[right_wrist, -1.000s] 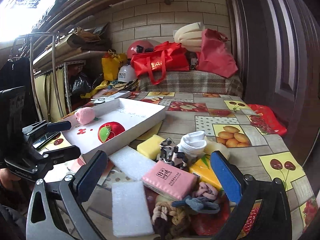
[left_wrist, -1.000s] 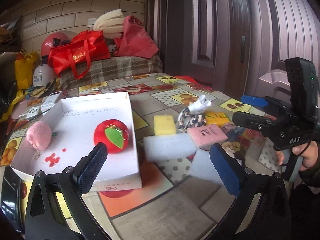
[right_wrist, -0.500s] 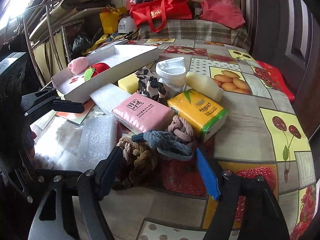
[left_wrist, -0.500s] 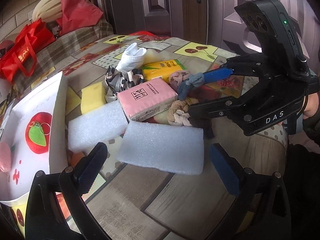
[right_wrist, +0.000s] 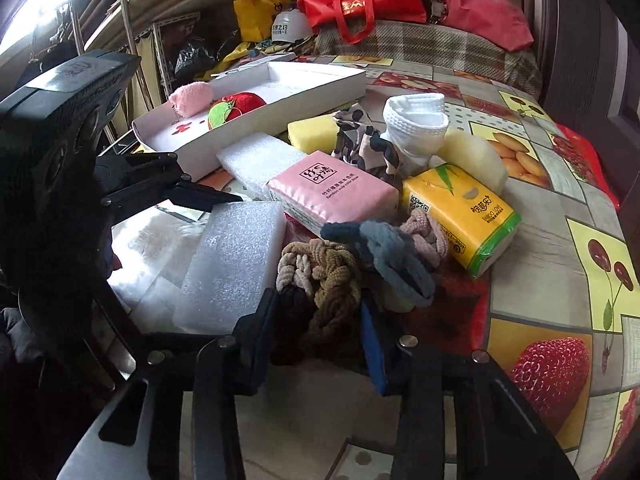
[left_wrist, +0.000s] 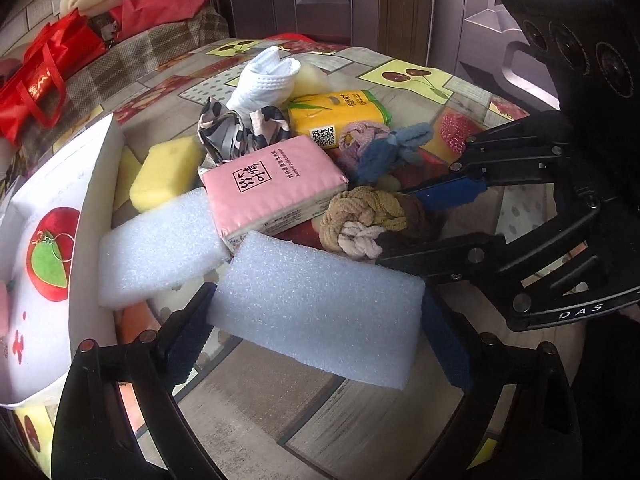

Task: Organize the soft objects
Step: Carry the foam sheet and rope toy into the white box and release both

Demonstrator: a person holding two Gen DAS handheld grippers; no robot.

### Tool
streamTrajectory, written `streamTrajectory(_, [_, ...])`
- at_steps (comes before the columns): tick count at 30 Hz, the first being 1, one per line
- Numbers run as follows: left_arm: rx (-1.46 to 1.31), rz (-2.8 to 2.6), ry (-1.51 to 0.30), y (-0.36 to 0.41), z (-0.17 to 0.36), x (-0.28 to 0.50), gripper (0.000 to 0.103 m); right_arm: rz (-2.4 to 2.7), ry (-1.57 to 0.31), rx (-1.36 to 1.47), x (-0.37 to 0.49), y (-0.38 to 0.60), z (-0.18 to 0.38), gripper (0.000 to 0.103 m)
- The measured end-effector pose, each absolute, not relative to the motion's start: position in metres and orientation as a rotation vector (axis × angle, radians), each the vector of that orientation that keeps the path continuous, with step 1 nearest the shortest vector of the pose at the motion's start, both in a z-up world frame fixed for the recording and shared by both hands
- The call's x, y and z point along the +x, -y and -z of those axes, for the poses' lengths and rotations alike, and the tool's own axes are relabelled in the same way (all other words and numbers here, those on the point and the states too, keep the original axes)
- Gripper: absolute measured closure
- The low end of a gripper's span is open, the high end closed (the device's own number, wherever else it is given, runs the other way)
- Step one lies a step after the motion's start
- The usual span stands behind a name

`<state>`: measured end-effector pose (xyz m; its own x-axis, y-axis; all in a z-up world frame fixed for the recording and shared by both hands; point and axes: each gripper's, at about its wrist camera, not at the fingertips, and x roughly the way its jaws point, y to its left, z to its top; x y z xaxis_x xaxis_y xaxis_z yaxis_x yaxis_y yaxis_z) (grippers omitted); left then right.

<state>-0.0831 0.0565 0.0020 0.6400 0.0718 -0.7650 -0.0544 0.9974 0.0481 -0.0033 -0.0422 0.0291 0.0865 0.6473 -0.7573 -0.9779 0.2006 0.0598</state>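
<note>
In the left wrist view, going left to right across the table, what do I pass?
white tray → yellow sponge → pink tissue pack → braided tan hair tie → right gripper

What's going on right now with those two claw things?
Left gripper closed on foam pad. Right gripper closed around braided ties. White tray beside, nothing blocking.

The tabletop (right_wrist: 560,216) wears a grey wood-look cloth with fruit squares: cherries, strawberries, oranges. On it lie two white foam blocks (left_wrist: 316,308), a yellow sponge (left_wrist: 164,172), a pink tissue pack (left_wrist: 272,188), a yellow-and-green tissue pack (right_wrist: 460,212), a white sock (right_wrist: 416,124) and a black-and-cream patterned cloth (left_wrist: 240,132). The braided bands (right_wrist: 320,276) are tan, brown, blue-grey and mauve; the white tray (right_wrist: 280,100) holds a red plush apple (right_wrist: 236,106) with a green leaf and a pink pompom (right_wrist: 190,96).
</note>
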Motion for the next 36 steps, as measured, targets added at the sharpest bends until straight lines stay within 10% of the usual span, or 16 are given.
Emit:
streamTrajectory(16, [0.053,-0.441,-0.375,-0.102,-0.059,-0.18,0.006,-1.266,-0.421,-0.199,0.0,0.078,-0.086,0.078])
streamTrajectory(36, [-0.083,-0.753,-0.318,-0.191,-0.056,-0.225,0.006,-1.399,-0.413,-0.282,-0.051,-0.002,-0.076,0.078])
